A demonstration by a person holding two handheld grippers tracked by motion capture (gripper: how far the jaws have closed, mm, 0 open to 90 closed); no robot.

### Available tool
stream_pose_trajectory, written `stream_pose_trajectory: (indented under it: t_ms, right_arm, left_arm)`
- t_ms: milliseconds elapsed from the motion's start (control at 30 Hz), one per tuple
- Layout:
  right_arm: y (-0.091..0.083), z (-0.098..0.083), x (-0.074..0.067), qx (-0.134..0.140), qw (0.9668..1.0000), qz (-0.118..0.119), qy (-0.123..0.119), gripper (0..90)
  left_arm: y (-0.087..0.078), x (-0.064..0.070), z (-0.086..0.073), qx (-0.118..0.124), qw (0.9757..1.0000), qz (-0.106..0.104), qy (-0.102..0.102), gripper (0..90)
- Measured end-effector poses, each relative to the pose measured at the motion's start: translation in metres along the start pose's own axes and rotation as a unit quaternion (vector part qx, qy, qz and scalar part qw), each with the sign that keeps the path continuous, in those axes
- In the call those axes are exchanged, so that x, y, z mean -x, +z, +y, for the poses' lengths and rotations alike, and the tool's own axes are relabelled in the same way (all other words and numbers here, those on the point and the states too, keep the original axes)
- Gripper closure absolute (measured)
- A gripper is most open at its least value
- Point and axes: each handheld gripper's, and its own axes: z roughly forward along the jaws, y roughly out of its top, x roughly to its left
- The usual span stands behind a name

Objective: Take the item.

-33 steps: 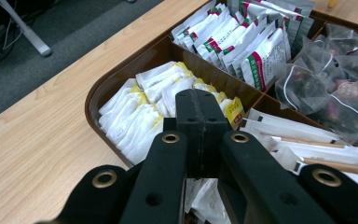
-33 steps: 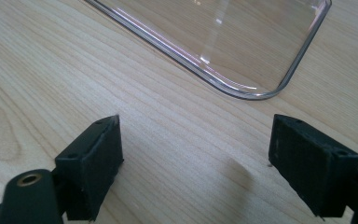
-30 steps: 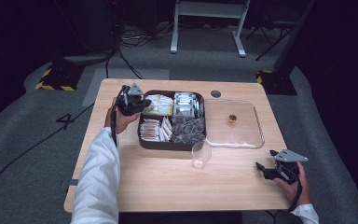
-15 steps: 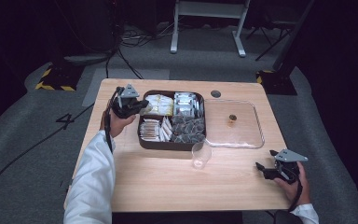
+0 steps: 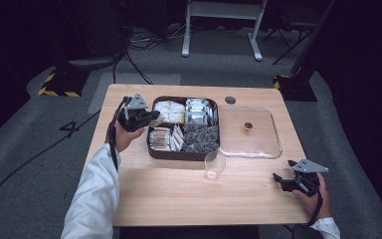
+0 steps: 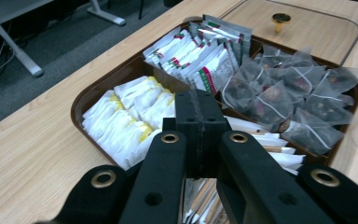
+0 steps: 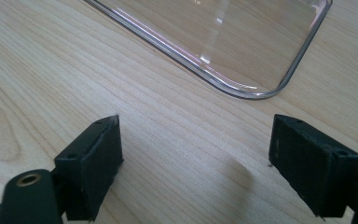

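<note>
A dark brown tray [image 5: 151, 149] holds several kinds of tea bags in compartments: yellow-white sachets [image 6: 130, 116], red-and-green sachets [image 6: 200, 56] and mesh pyramid bags [image 6: 289, 98]. My left gripper [image 5: 153, 118] hovers over the tray's left edge. Its jaws are shut pad against pad, with nothing seen between them [image 6: 200, 100], above the yellow-white sachets. My right gripper [image 5: 278, 179] rests low at the table's near right, open and empty [image 7: 196, 163], facing the corner of a clear lid [image 7: 242, 46].
The clear lid [image 5: 251, 144] with a small brass knob [image 5: 248, 127] lies flat right of the tray. A clear plastic cup [image 5: 214, 165] stands just in front of the tray's near right corner. A cable hole [image 5: 230, 100] sits at the table's far edge.
My left gripper has drifted a little to the left and toward the person, from over the tray to its left edge, still shut. The right gripper has not moved.
</note>
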Motion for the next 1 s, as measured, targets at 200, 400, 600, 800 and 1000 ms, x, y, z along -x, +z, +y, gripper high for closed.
stream_pose_trajectory:
  t_ms: [200,400,600,800,1000]
  right_arm:
    - [0.000,0.000,0.000,0.000,1.0000,0.000,0.000,17.5]
    - [0.000,0.000,0.000,0.000,1.0000,0.001,0.000,17.5]
    - [0.000,0.000,0.000,-0.001,1.0000,0.001,0.001,17.5]
    - [0.000,0.000,0.000,-0.001,1.0000,0.001,0.001,17.5]
    - [0.000,0.000,0.000,-0.001,1.0000,0.001,0.001,17.4]
  left_arm:
    - [-0.006,0.011,0.006,0.002,0.9999,-0.011,0.012,90.0]
    - [-0.010,0.023,0.010,0.008,0.9993,-0.031,0.019,90.0]
    - [-0.010,0.033,0.013,0.012,0.9986,-0.045,0.024,90.0]
    - [-0.008,0.046,0.019,0.012,0.9974,-0.063,0.033,90.0]
    - [-0.007,0.056,0.024,0.014,0.9963,-0.075,0.039,90.0]
